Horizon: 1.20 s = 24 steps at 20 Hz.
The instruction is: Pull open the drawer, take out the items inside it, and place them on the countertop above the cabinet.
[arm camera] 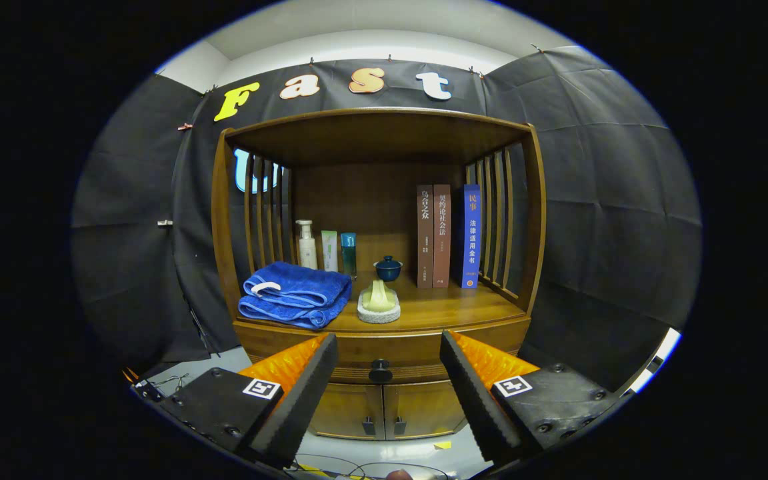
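From my claw's camera, my claw is spread wide and holds nothing. The small dark round knob sits between my fingers, a bit beyond them, so I am lined up with it. The brown wooden drawer is shut. On the wooden countertop lie a folded blue towel and a pale soap in a white dish. I cannot tell if they came from the drawer.

On the surface: towel left, bottles behind it, lidded cup centre, books right; drawer knob below, between the open gripper's fingers.
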Tool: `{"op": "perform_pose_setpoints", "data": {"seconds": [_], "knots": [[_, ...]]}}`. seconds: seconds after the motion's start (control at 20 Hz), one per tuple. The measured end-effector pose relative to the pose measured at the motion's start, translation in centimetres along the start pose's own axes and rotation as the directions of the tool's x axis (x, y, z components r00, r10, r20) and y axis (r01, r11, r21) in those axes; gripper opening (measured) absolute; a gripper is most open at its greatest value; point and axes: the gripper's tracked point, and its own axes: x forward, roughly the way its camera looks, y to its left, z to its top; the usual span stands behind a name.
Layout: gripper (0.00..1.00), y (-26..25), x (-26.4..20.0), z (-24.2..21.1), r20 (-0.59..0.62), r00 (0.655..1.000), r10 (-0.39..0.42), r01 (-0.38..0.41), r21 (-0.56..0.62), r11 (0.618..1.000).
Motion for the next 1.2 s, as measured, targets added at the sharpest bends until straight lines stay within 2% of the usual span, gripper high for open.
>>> {"op": "perform_pose_setpoints", "data": {"seconds": [0.6, 1.2], "knots": [[1.0, 0.7, -2.4, 4.9, 0.034, 0.999, 0.023, -0.023, 0.011, 1.0], [1.0, 0.4, -2.7, 6.8, 0.043, 0.999, 0.027, -0.027, 0.019, 0.999]]}}
